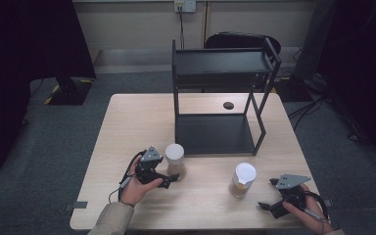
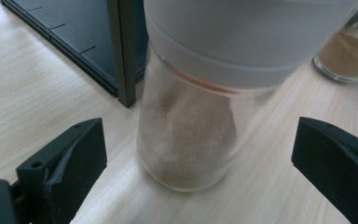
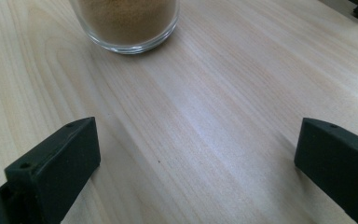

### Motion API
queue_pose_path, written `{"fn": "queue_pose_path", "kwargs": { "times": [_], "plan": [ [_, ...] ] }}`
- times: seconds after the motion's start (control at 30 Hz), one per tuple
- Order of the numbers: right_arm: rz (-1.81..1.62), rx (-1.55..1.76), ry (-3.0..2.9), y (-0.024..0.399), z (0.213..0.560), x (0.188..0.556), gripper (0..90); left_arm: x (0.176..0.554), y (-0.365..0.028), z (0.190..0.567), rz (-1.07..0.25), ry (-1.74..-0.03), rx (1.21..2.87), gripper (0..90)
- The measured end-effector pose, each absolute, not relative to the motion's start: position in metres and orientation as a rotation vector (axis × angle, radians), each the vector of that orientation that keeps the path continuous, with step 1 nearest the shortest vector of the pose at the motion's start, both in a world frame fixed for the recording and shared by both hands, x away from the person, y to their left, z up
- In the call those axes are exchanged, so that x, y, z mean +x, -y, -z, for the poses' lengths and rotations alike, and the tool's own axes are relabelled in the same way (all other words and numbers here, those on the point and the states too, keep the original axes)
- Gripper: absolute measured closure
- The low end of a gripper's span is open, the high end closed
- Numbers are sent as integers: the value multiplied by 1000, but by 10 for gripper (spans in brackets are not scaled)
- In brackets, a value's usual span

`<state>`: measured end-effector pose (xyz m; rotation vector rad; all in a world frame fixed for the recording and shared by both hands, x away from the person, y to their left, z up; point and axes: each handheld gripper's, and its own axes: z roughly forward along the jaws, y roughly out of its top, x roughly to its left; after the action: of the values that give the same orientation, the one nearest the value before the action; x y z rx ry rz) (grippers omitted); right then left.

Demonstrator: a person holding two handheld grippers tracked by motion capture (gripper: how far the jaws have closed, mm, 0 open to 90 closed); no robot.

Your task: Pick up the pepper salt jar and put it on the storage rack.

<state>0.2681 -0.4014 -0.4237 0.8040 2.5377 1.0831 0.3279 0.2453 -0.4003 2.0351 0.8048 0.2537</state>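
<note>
From the high view I have my left hand [image 1: 136, 188] low on the near left of the bench [image 1: 127, 122], palm wrapped around the left hand-held gripper [image 1: 173, 178], whose grey three-cornered plate faces up and whose jaws point right toward a glass jar with a white lid [image 1: 175, 159]. In the left gripper view both black jaws stand wide apart with that jar [image 2: 191, 135] between them, touching neither; it stands upright on the pale wood with a light sandy powder piled in its lower part, and its image is slightly blurred. My right hand [image 1: 309, 215] sits at the near right corner, holding the right hand-held gripper [image 1: 267, 194] with its jaws spread and aimed left at a second jar [image 1: 242, 180], also white-lidded and filled with a browner powder. In the right gripper view the jaws gape over bare wood and the base of that jar [image 3: 127, 23] stands well ahead of them, apart from both. Farther back, a black two-tier metal rack [image 1: 220, 98] stands on the middle of the bench, its lower tray just behind the left jar, and a small dark round disc [image 1: 228, 105] lies on the wood beyond it. Past the bench I see grey carpet, a dark chair back, black curtains at both sides and a wall socket with a cable.
</note>
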Motion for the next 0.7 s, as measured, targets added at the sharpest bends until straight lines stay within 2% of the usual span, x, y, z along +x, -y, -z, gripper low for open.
{"fn": "queue_pose_path", "kwargs": {
  "times": [0.3, 0.7],
  "plan": [
    [-1083, 804, -2538, 401, 424, 268, 0, 334, -242, 400, -246, -811, 2009, 28],
    [-1084, 805, -2537, 401, 424, 268, 0, 343, -238, 398, -228, -807, 1999, 105]
  ]
}}
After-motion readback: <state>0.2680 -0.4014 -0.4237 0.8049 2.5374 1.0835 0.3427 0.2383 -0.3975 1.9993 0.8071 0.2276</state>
